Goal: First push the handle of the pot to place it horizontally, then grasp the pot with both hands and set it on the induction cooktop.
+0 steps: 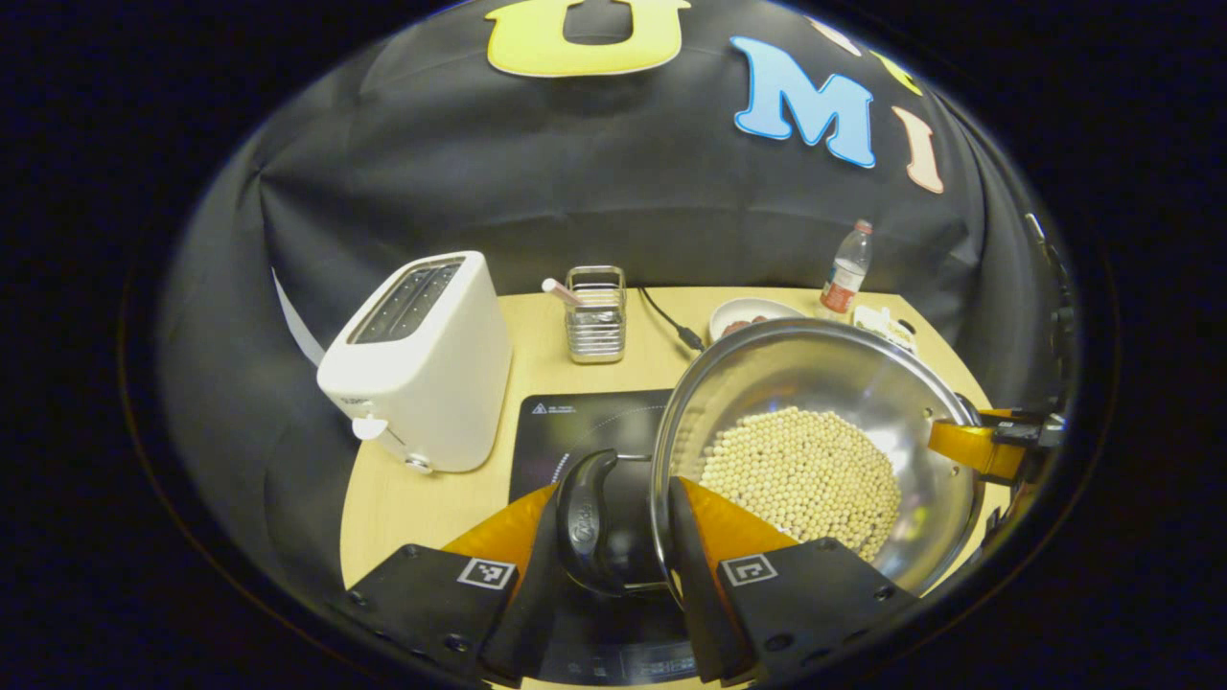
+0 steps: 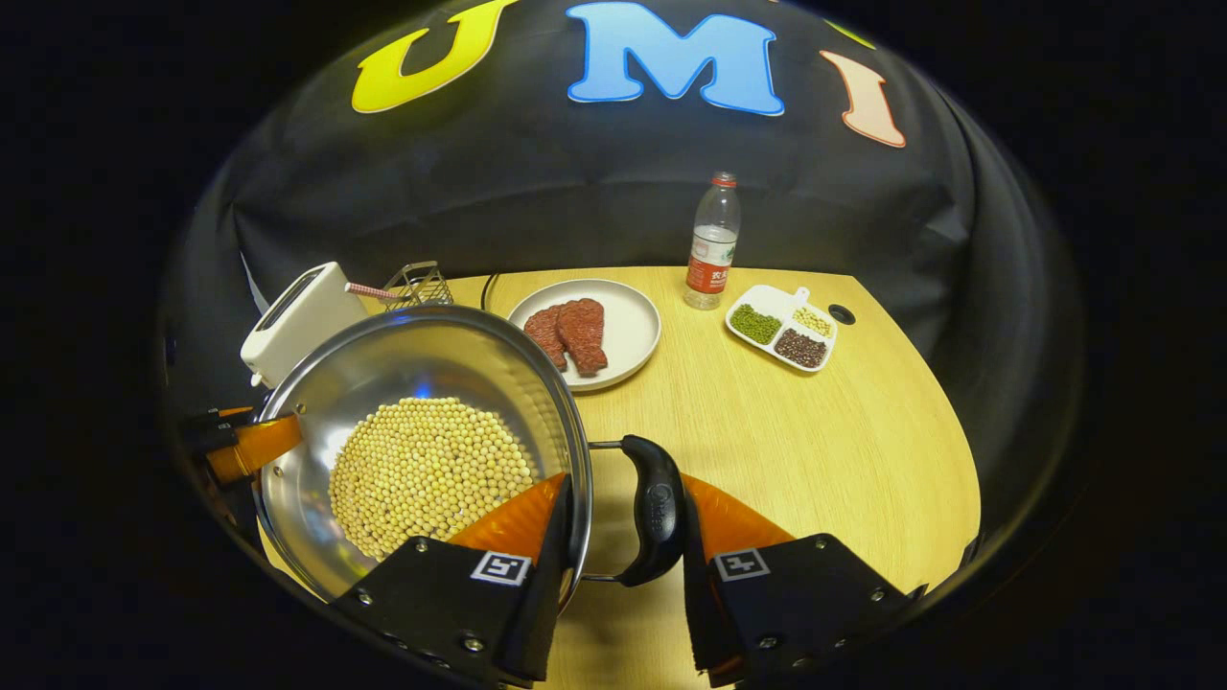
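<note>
A steel pot holding soybeans is carried between both grippers. My left gripper is shut on the pot's black side handle, one finger outside the handle and the other inside the rim. My right gripper is shut the same way on the opposite black handle. The right gripper's orange finger shows at the pot's far rim. The pot overlaps the right part of the black induction cooktop; whether it touches it I cannot tell.
A white toaster stands left of the cooktop, with a wire rack and a cable behind it. Farther right lie a plate of meat, a bottle and a divided bean dish.
</note>
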`<state>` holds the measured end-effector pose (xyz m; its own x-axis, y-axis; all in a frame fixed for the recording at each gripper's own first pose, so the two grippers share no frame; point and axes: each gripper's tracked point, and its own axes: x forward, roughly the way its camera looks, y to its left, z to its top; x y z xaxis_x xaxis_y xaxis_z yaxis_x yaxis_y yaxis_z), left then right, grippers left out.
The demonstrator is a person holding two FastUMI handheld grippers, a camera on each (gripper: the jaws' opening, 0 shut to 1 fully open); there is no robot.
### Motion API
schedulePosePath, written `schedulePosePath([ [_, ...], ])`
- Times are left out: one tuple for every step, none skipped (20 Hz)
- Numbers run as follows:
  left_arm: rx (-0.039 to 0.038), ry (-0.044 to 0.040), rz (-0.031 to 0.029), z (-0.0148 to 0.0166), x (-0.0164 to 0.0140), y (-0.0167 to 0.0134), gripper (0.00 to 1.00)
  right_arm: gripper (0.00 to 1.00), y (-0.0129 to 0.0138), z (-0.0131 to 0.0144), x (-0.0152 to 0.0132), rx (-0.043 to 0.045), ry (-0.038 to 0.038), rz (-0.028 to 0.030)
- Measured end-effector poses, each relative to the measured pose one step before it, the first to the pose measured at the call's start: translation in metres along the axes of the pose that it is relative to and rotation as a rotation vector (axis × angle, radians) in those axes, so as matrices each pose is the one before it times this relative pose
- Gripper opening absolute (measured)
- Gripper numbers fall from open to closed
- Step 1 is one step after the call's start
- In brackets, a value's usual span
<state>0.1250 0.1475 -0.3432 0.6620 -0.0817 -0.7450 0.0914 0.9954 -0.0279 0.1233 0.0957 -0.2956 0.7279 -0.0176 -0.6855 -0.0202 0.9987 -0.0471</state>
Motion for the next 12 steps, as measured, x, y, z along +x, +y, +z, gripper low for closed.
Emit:
schedulePosePath([
  [-0.00044,-0.0008,0.00491,0.00019,0.00189,0.00558,0.6,0.55,0.00562,-0.00031,0.00286,-0.00004,0.00247,0.00496],
  [-0.00743,0.00008,0.0043,0.00047,0.00066,0.00653,0.6,0.55,0.00582,0.00076,0.00235,-0.00057,0.00277,0.00504],
  [-0.01393,-0.00078,0.00555,0.00012,0.00106,0.00769,0.6,0.55,0.00645,0.00089,0.00262,-0.00262,0.00359,0.00537],
  [-0.00909,-0.00147,0.00552,0.00014,0.00175,0.00733,0.6,0.55,0.00614,0.00106,0.00271,-0.00193,-0.00047,0.00382],
  [-0.0083,0.00105,0.00525,-0.00056,0.00095,0.00668,0.64,0.55,0.00582,0.00118,0.00332,-0.00415,-0.00116,0.0018],
  [-0.0036,0.00134,0.00648,0.00083,0.00234,0.00707,0.64,0.55,0.00662,0.00101,0.00254,-0.00251,0.0025,0.00074],
  [0.00017,0.00153,0.00764,-0.00015,0.00162,0.0067,0.6,0.55,0.00712,-0.00073,0.00285,0.00084,0.00641,0.00249],
  [-0.00233,0.0031,0.00394,0.00108,0.00201,0.00737,0.61,0.55,0.00686,0.00085,0.00221,0.00211,0.00349,0.00364],
  [-0.00389,-0.00025,0.00135,0.00183,0.00127,0.00672,0.6,0.55,0.00612,0.00056,0.00214,0.00288,0.00073,0.00198],
  [0.00172,-0.00038,0.00112,0.00161,0.00323,0.00602,0.61,0.55,0.0054,0.00058,0.00181,0.00183,0.00113,0.00127],
  [0.00317,0.00071,0.00093,0.00121,0.00284,0.00573,0.61,0.55,0.00484,-0.00031,0.00166,0.00245,0.00083,-0.00051],
  [0.00245,0.0004,0.00096,0.00217,0.00221,0.00512,0.63,0.55,0.00404,0.00044,0.0015,0.00273,0.00113,-0.00023],
])
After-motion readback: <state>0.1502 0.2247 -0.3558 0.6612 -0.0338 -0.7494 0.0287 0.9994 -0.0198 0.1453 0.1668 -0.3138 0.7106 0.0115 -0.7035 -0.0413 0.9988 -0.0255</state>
